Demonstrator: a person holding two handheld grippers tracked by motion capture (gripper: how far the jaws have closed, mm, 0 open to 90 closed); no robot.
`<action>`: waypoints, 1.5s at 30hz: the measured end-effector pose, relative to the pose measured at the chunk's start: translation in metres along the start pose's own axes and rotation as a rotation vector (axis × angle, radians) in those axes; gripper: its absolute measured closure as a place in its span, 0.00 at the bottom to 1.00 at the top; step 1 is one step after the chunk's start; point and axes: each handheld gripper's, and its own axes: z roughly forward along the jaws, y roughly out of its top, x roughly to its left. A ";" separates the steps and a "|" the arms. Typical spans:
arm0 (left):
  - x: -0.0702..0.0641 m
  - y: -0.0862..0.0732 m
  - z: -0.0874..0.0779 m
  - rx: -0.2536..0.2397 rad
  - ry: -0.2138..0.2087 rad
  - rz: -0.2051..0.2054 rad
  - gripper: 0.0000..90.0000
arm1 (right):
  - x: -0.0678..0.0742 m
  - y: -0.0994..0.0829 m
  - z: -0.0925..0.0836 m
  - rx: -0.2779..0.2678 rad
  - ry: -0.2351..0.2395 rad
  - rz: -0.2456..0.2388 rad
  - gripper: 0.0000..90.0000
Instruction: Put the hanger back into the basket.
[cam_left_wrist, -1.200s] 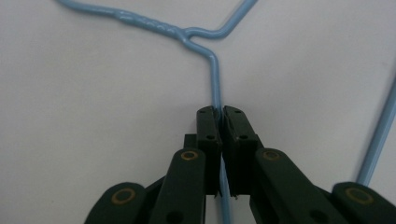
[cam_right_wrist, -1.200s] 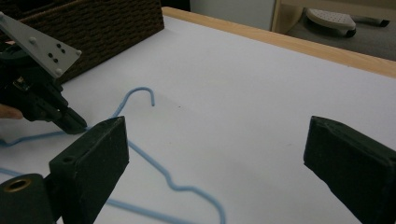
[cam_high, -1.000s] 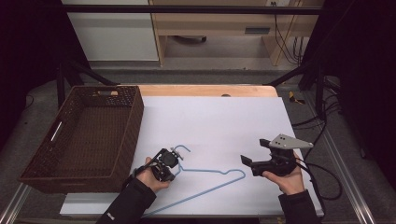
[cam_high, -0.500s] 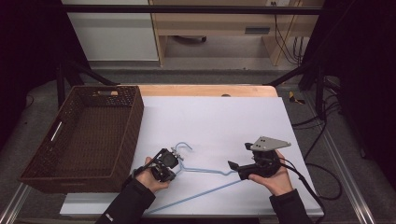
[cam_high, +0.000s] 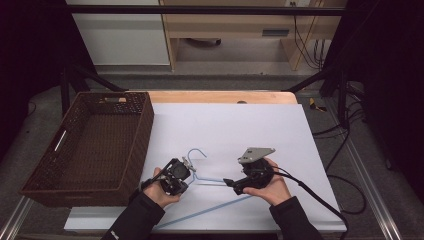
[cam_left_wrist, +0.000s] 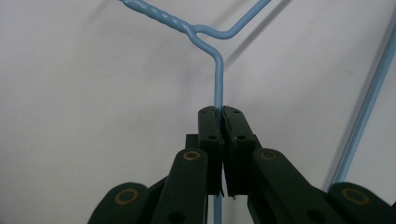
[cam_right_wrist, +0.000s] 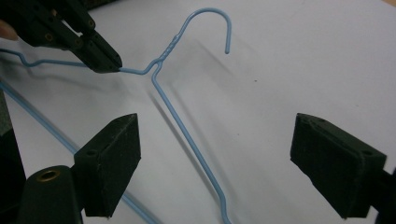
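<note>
Hanger wire (cam_high: 210, 181), pale blue, lies on the white tabletop (cam_high: 260, 130) near you, beside the brown wicker basket (cam_high: 90, 145). Your left gripper (cam_left_wrist: 219, 114) has its fingers clamped on one shoulder just below the twisted neck. Your right gripper (cam_right_wrist: 215, 154) has just been closing but stands wide, the other shoulder running untouched between its fingers (cam_right_wrist: 112, 158).

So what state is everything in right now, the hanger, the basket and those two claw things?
Blue wire hanger: lifted at its neck end, pinched on one shoulder wire.
Left gripper: shut on the hanger.
Right gripper: open, jaws just been closing, astride the other shoulder wire without touching it.
Wicker basket: upright, empty.
Table: covered by a white sheet.
</note>
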 end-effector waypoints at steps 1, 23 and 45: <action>0.000 0.000 -0.001 -0.006 0.001 0.002 0.97 | 0.001 0.002 0.004 0.010 0.009 -0.011 0.19; -0.006 0.001 -0.008 -0.024 -0.003 0.023 0.97 | 0.017 0.016 0.069 0.179 0.087 -0.150 0.44; -0.007 0.002 -0.009 -0.038 -0.011 0.027 0.97 | 0.018 0.012 0.078 0.217 0.117 -0.250 0.88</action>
